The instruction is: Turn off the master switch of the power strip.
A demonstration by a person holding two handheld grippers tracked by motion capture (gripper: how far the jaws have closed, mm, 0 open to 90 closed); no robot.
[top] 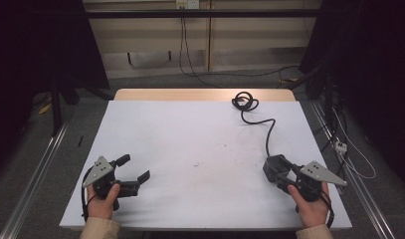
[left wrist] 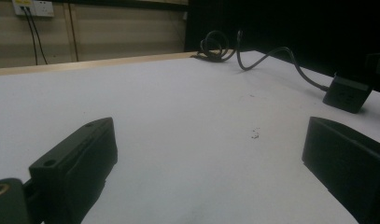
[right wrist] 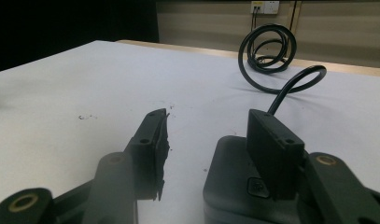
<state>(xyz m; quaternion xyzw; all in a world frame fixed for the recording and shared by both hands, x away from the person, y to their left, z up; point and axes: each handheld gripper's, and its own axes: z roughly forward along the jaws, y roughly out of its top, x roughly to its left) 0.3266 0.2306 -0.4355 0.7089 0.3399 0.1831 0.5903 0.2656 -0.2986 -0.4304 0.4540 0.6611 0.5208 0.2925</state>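
Black item: power adapter, a dark block lying flat on the near right part of the surface, just beside the right tongs.
Adapter cord: black cable runs from the adapter toward the far edge and ends in a loose coil near the far right of the surface.
Right tongs: held in the person's right hand at the near right; jaws parted. In the right gripper view one jaw stands over the top of the adapter, the other over bare surface to its left; contact with the adapter cannot be told. Nothing clamped.
Left tongs: held in the left hand at the near left, well apart from the adapter; jaws spread wide, nothing between them.
Surface condition: white sheet, with small dark specks near the middle.
Far background: wall socket with leads plugged in.
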